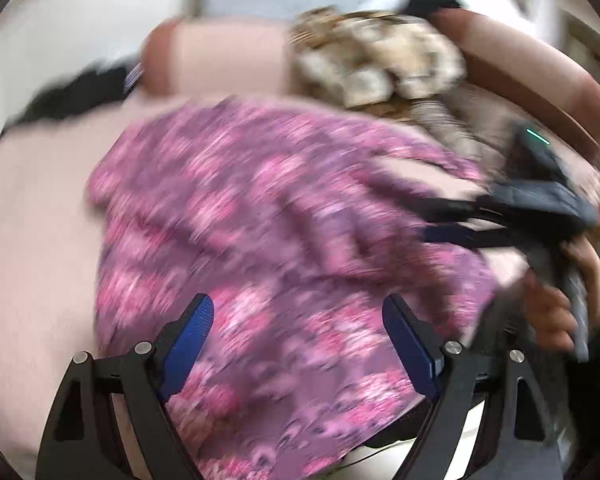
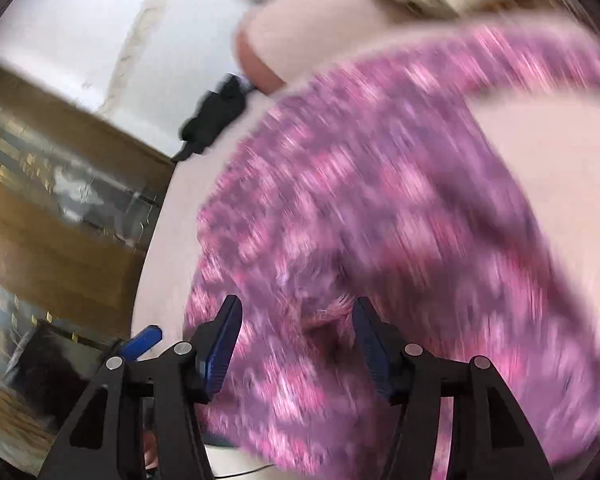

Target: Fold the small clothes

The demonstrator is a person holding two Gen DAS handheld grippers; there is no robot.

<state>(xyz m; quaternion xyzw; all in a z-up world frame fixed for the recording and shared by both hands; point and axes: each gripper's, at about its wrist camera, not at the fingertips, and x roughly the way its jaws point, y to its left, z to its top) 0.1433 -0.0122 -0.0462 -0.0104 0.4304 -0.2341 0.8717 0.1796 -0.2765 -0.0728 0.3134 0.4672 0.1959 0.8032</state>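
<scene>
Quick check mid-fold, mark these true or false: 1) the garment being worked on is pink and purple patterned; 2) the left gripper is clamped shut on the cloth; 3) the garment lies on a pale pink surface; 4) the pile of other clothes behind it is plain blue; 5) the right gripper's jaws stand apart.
1) True. The pink-purple garment has a blurred floral-looking print.
2) False. The left gripper is open, its blue pads apart with the cloth lying under the gap, not pinched.
3) True. It lies on the pale pink surface.
4) False. The clothes pile behind is beige and brown patterned.
5) True. The right gripper is open over the garment.
</scene>
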